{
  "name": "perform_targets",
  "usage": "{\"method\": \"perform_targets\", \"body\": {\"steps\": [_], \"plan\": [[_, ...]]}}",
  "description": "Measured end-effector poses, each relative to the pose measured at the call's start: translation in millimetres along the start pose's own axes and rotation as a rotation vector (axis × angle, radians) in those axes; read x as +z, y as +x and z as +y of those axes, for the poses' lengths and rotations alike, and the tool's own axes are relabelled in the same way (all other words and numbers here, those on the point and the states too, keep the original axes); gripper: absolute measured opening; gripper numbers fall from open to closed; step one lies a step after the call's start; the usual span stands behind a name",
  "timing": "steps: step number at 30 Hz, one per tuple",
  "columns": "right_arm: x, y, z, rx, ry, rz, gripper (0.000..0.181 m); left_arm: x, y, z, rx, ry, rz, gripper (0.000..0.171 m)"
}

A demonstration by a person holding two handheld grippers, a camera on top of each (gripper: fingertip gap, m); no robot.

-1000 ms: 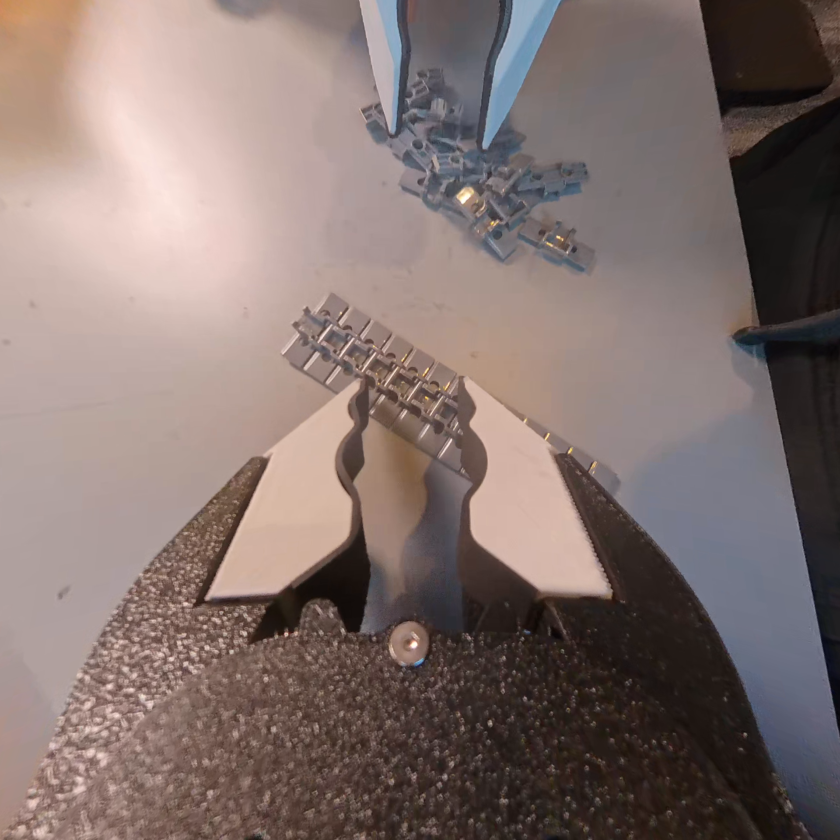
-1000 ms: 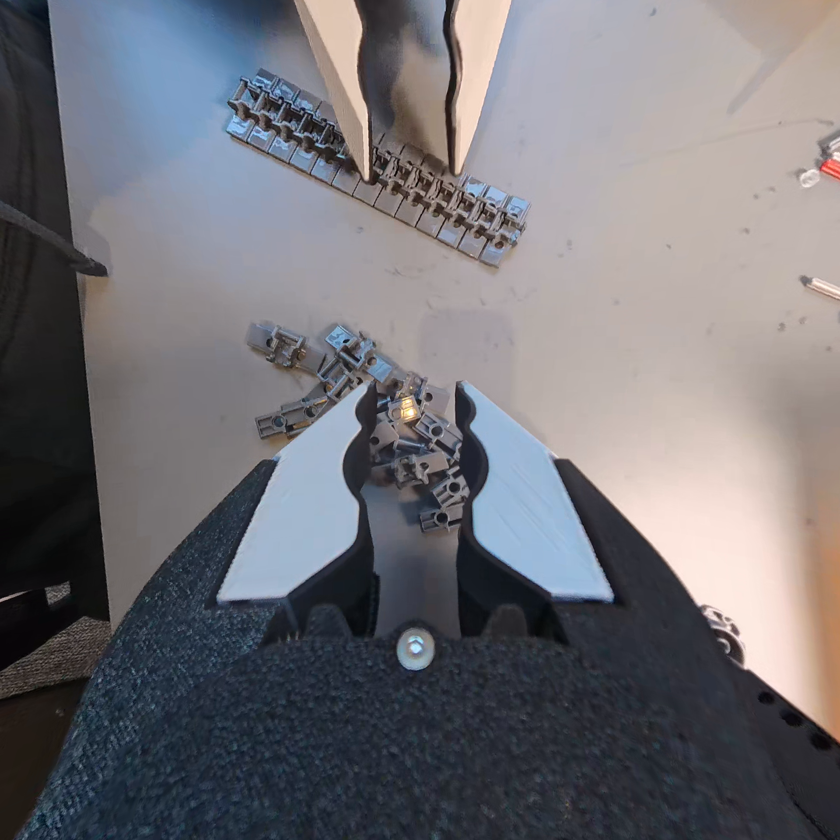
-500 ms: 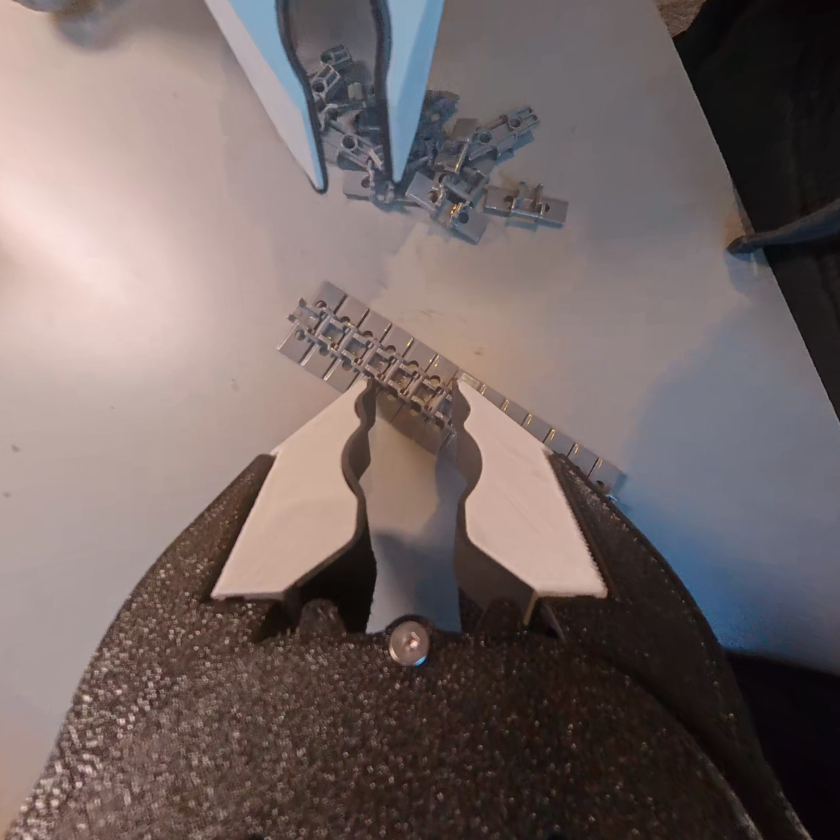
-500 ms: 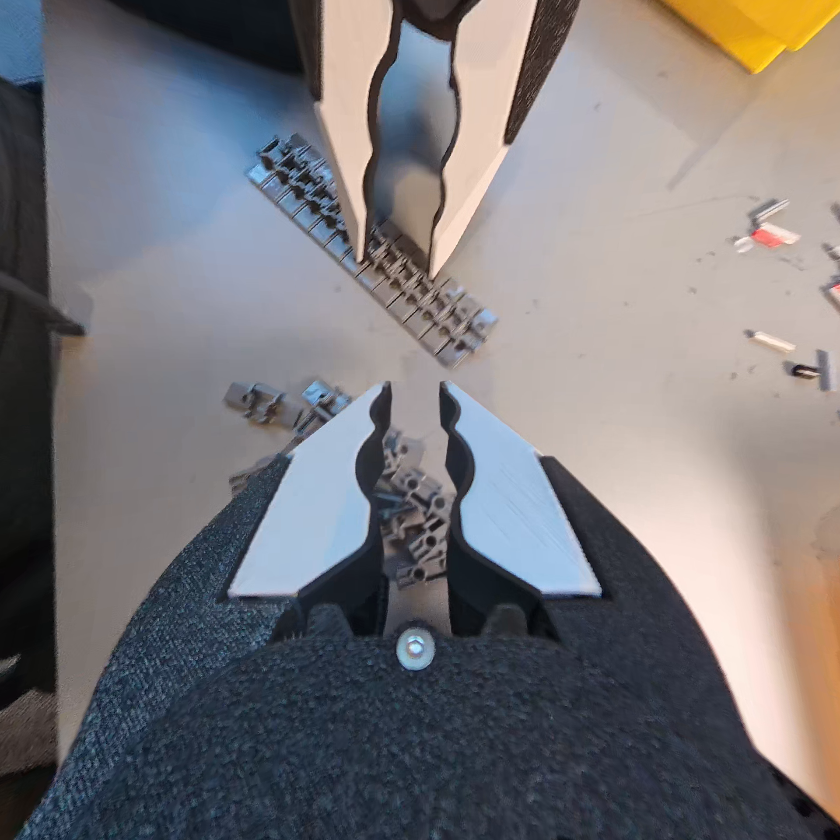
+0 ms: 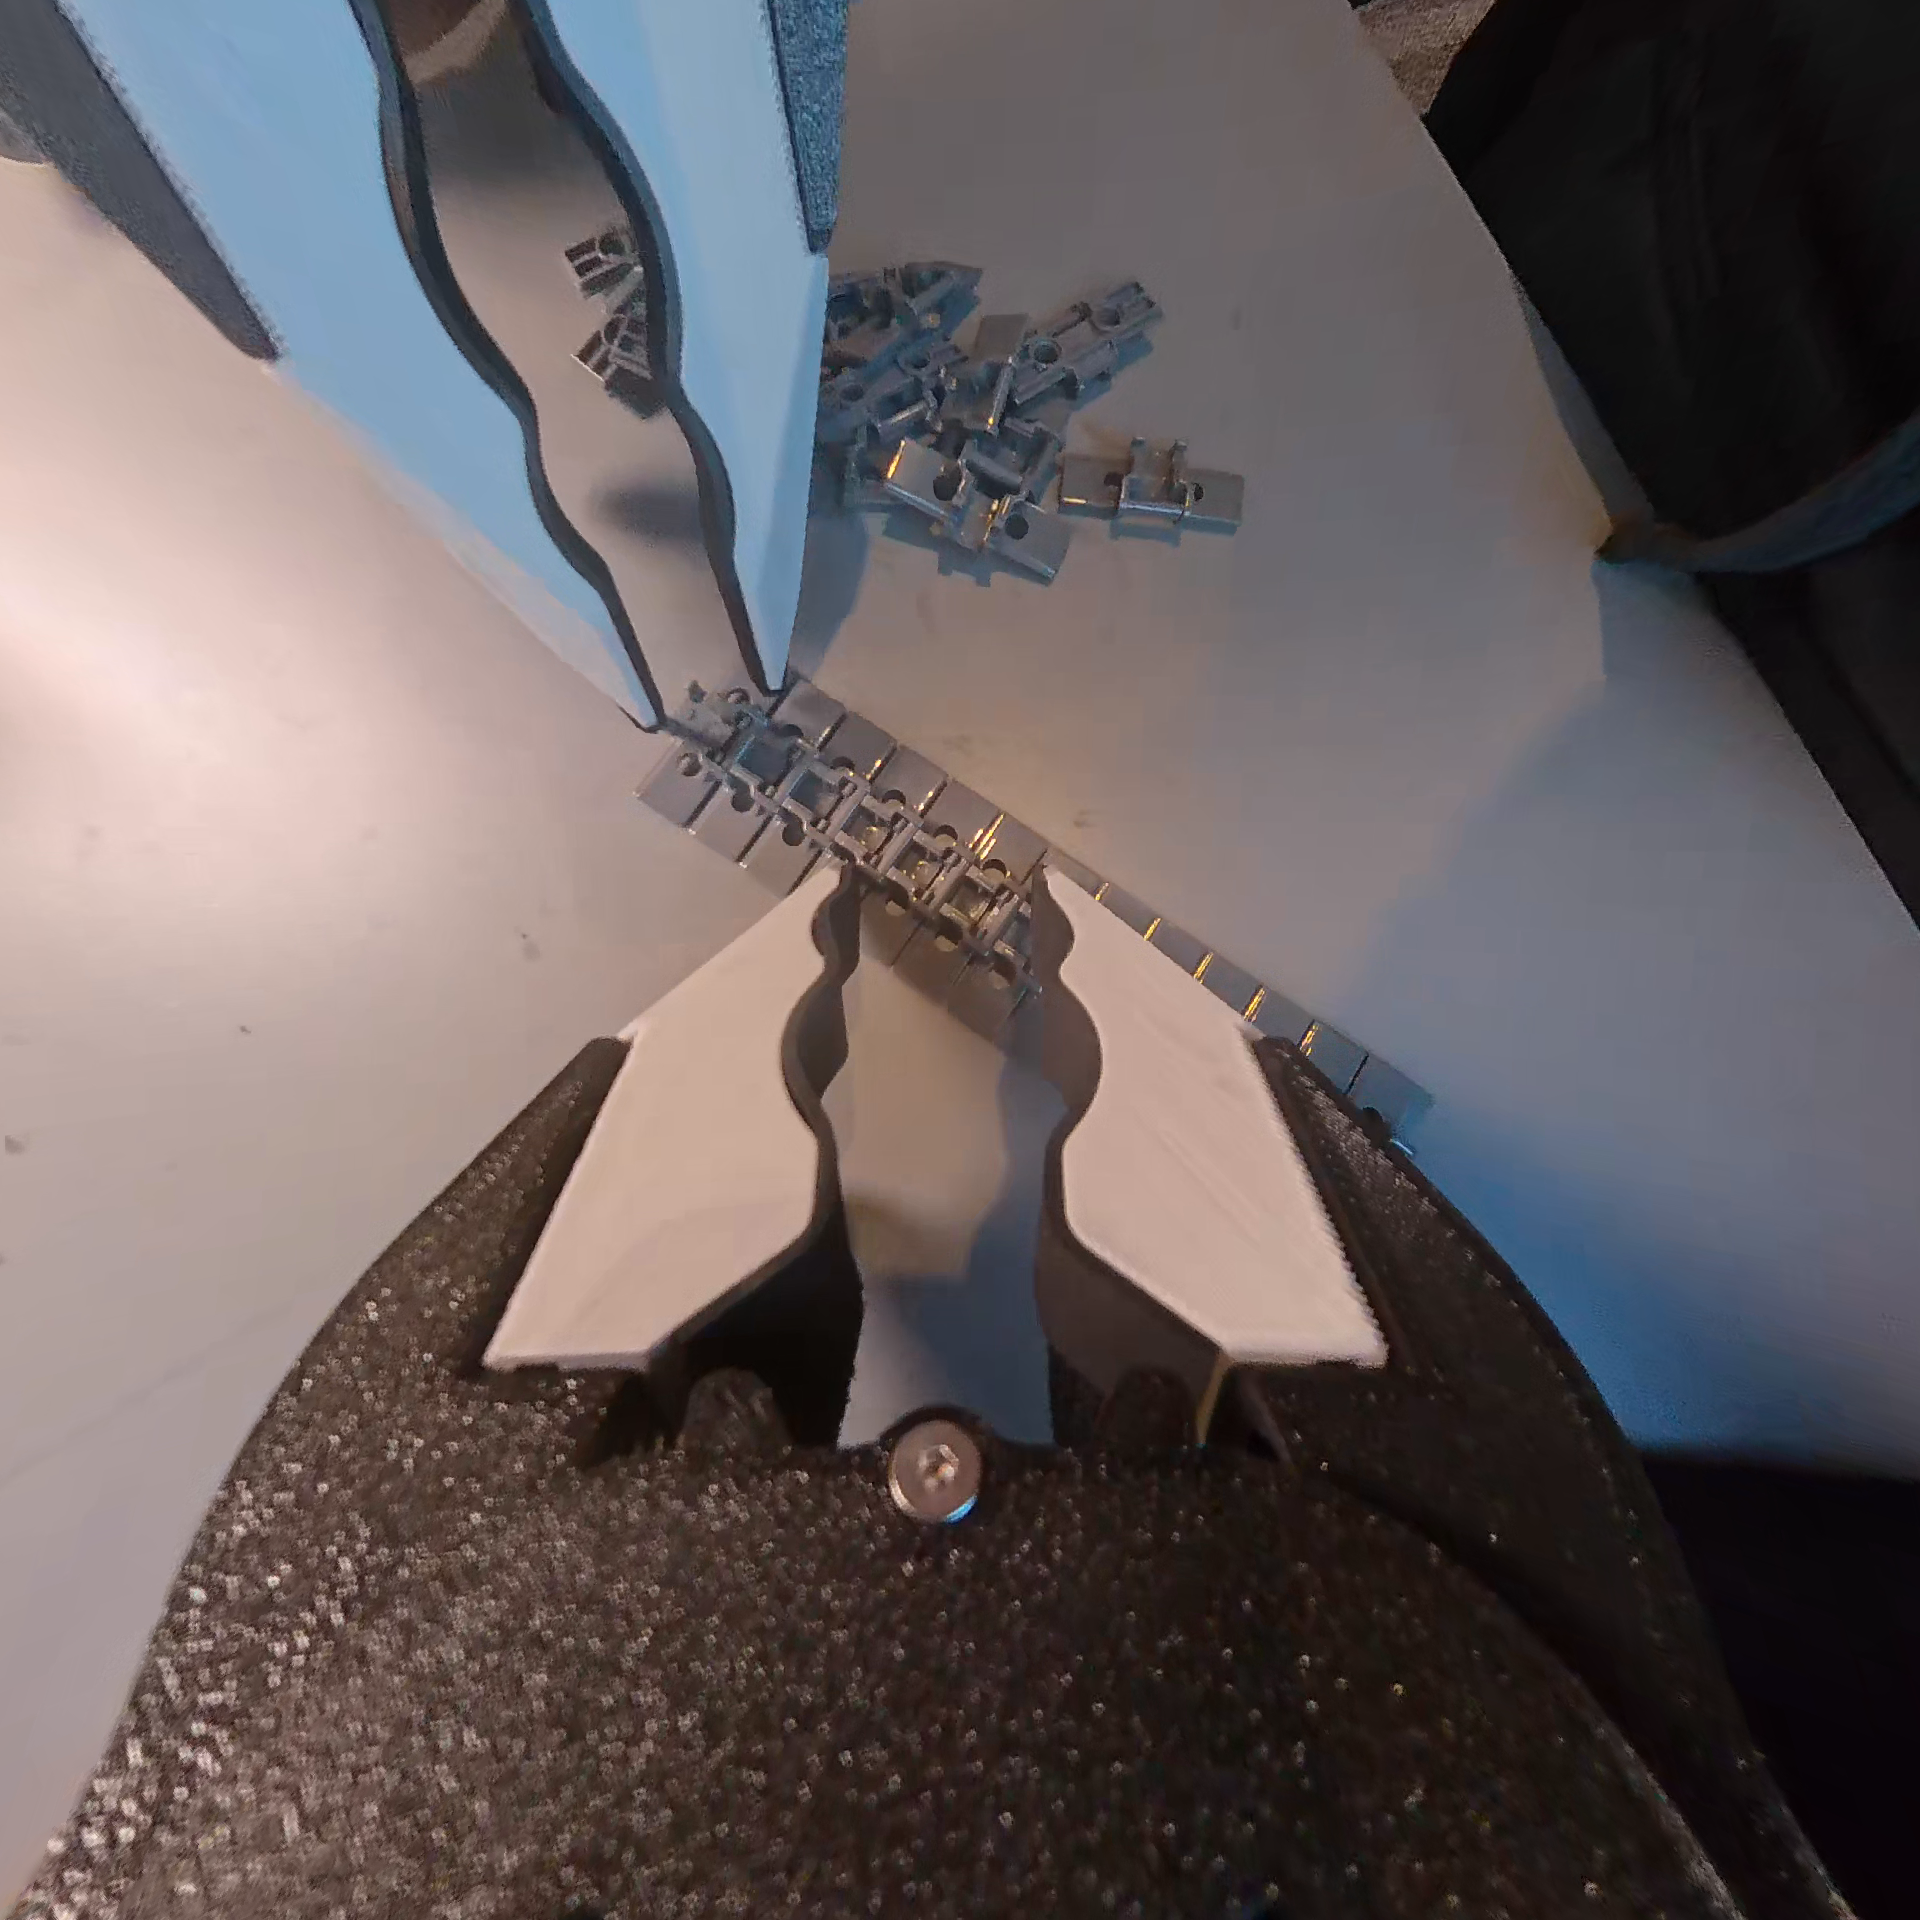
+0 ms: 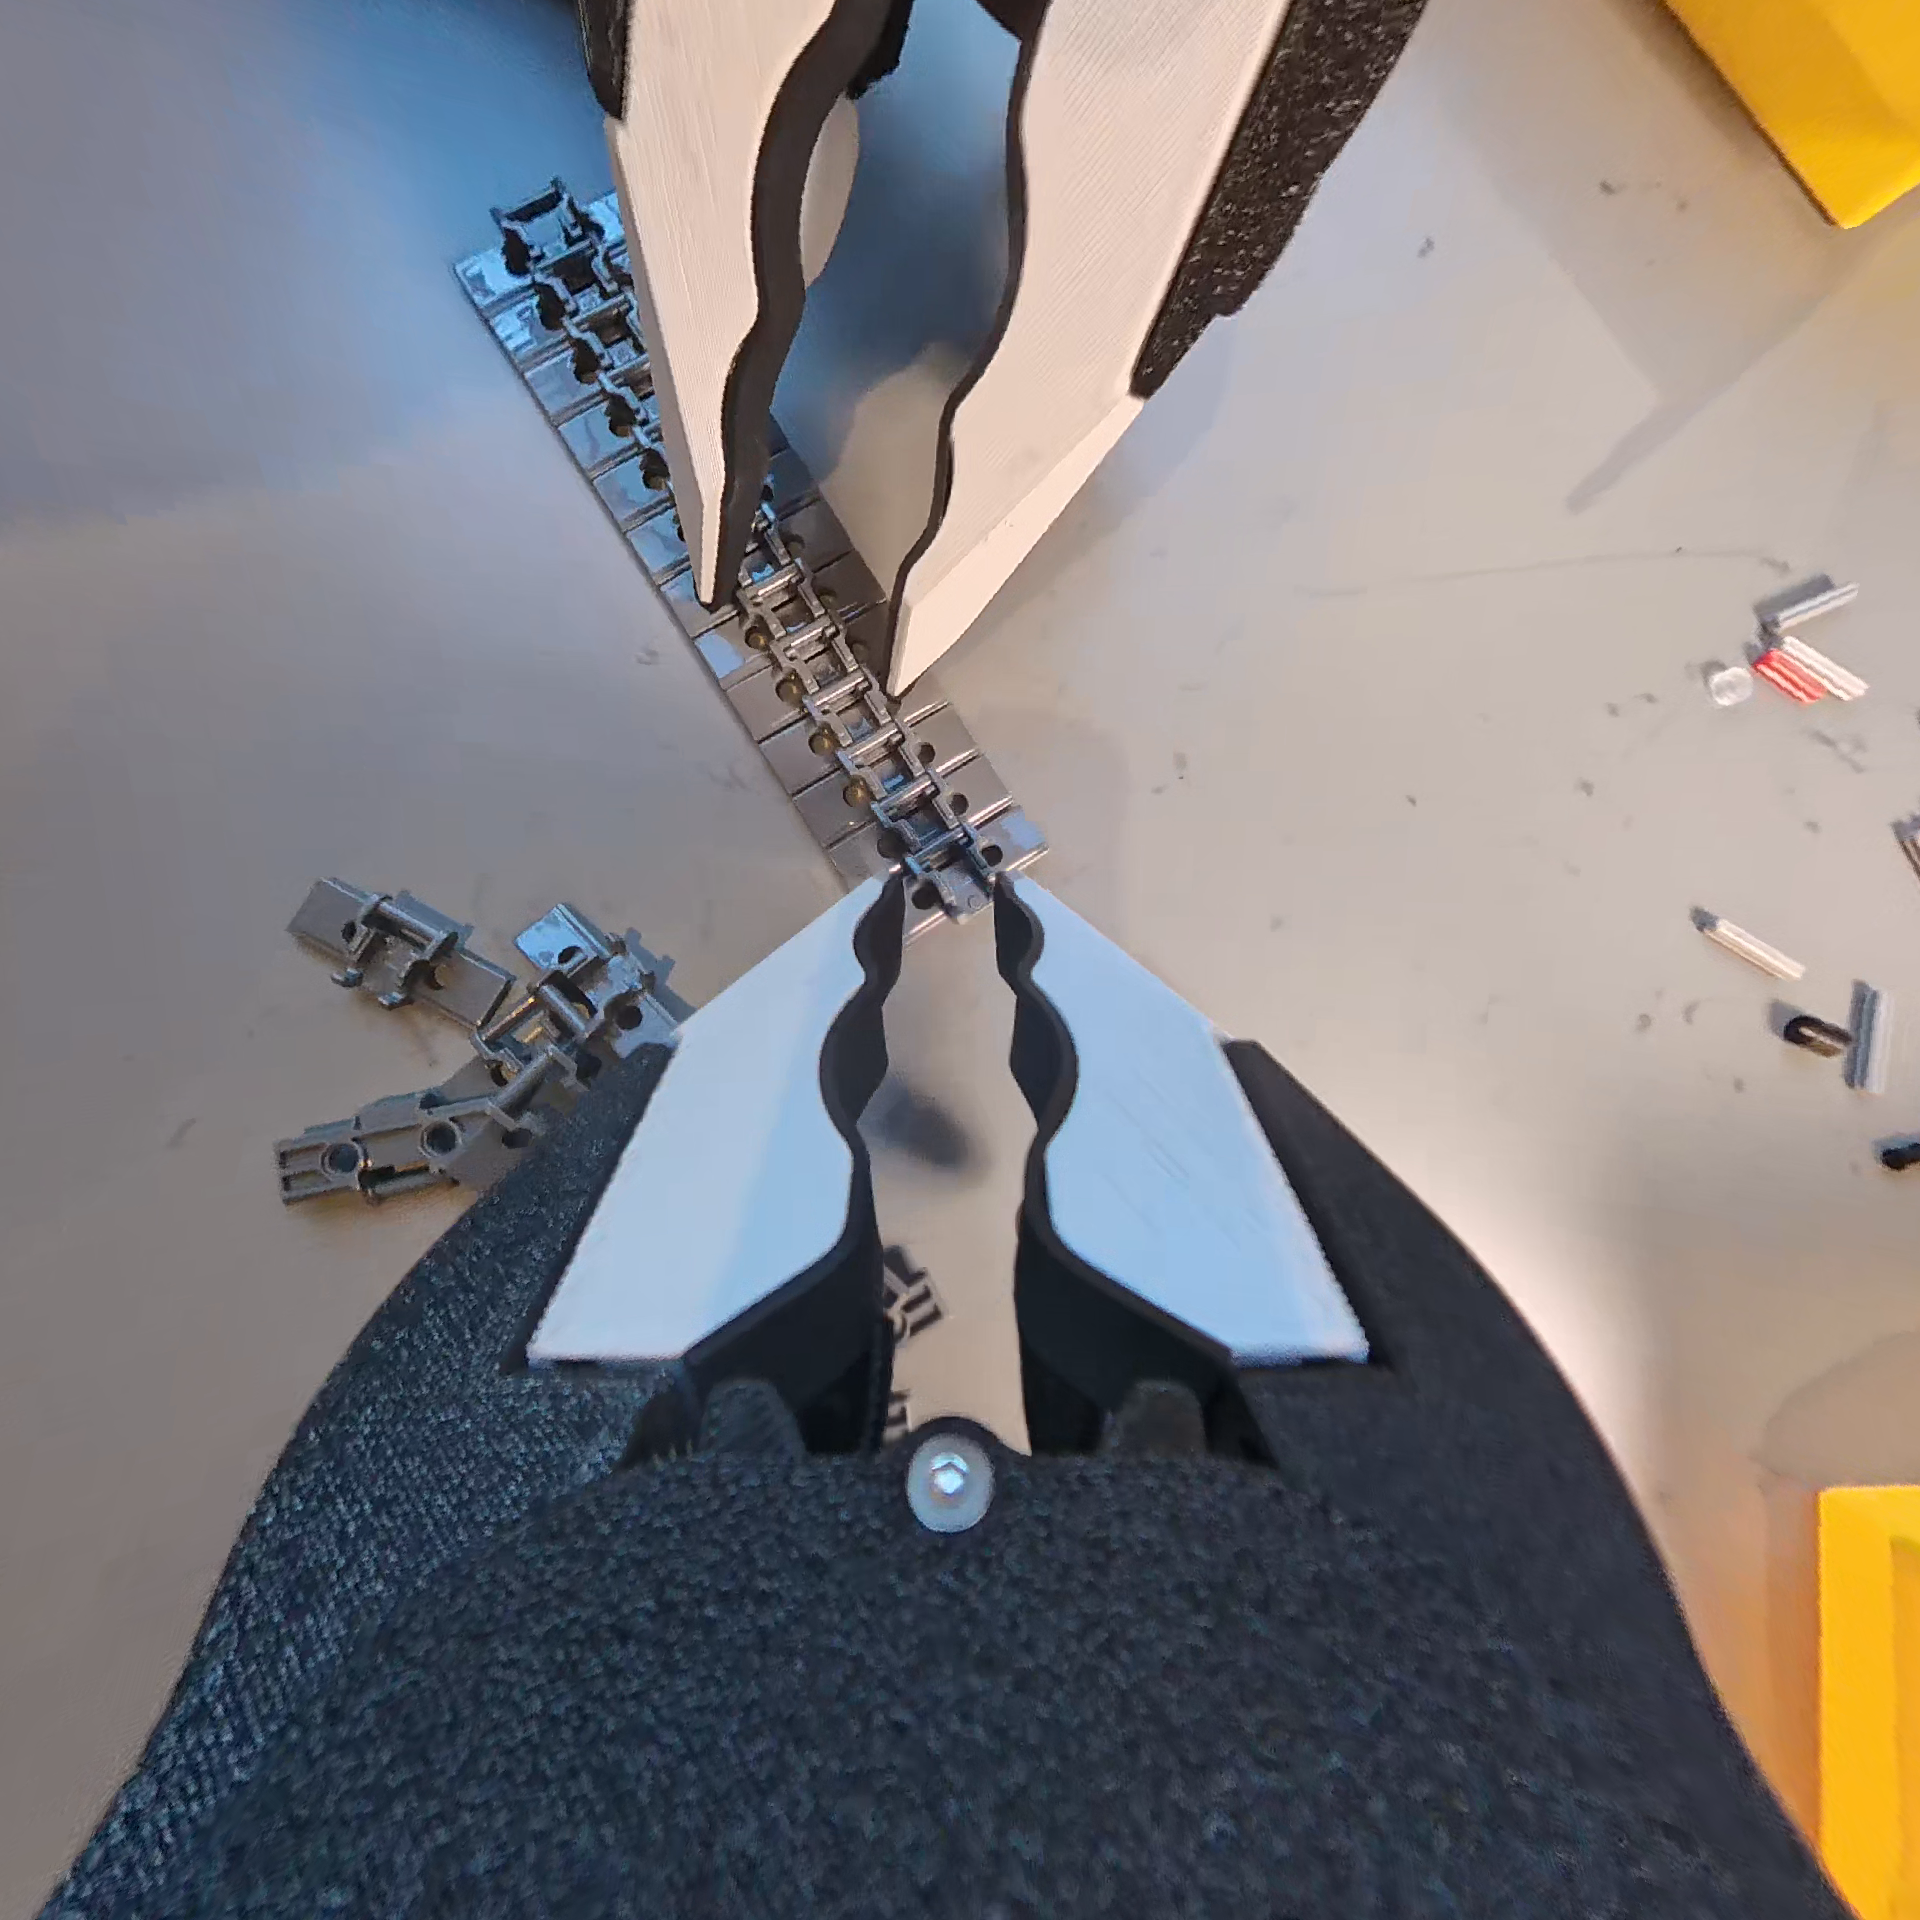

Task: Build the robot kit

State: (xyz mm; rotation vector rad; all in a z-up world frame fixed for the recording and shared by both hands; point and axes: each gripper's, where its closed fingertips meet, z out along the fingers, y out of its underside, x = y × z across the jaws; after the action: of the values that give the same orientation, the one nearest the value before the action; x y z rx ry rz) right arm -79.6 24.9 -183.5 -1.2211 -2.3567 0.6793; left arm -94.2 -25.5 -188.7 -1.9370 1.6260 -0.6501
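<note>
A chain of joined grey track links (image 5: 821, 800) lies diagonally on the pale table (image 5: 312, 935). My left gripper (image 5: 940, 894) straddles the chain across its width, fingertips closed against its two edges. It also shows at the top of the right wrist view (image 6: 808, 642). My right gripper (image 6: 943, 899) is narrowed onto the last link (image 6: 940, 883) at the near end of the chain (image 6: 831, 717). In the left wrist view it (image 5: 710, 704) comes in from the top. A pile of loose grey links (image 5: 987, 416) lies beyond the chain.
Loose links (image 6: 416, 1039) lie left of my right gripper. Small red, white and grey parts (image 6: 1803, 655) are scattered at the right. Yellow bins stand at the top right (image 6: 1818, 94) and bottom right (image 6: 1860, 1662). The table edge and dark fabric (image 5: 1714, 312) are close on the right. My hands' fingertips stand some 6 cm from each other.
My right gripper narrowed over the loose pile, then moved from the pile to the end of the chain. My left gripper stayed on the chain.
</note>
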Motion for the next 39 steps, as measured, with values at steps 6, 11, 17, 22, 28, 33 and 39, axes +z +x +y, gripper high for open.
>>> {"method": "perform_targets", "body": {"steps": [6, 11, 17, 22, 28, 33, 39], "plan": [[3.5, -2.1, 0.8, -0.112, -0.059, -0.066, 0.016, -0.1, 0.7, 0.1, 0.017, 0.010, 0.026, 0.030], [3.9, -3.9, 2.0, -0.123, -0.119, -0.125, 0.013, -0.6, 1.0, 0.6, 0.019, 0.030, 0.044, 0.030], [4.1, -5.7, 3.2, -0.196, -0.233, -0.130, 0.012, -1.8, -0.4, 1.4, 0.011, 0.029, 0.053, 0.029], [5.1, -3.2, 1.9, -0.135, -0.188, -0.112, 0.013, -6.4, -6.8, 3.7, -0.031, 0.026, 0.000, 0.027], [-17.4, 9.9, -2.3, -0.035, -0.014, 0.025, 0.025, -22.1, -6.7, 2.3, -0.074, 0.070, -0.082, 0.028], [-41.8, -5.0, 0.3, 0.031, 0.044, 0.015, 0.025, -25.4, -0.9, 9.2, -0.092, 0.047, -0.121, 0.028], [-38.1, -49.9, 12.1, 0.091, 0.017, -0.106, 0.025, -18.9, 11.7, 17.7, -0.117, 0.033, -0.155, 0.032]]}}
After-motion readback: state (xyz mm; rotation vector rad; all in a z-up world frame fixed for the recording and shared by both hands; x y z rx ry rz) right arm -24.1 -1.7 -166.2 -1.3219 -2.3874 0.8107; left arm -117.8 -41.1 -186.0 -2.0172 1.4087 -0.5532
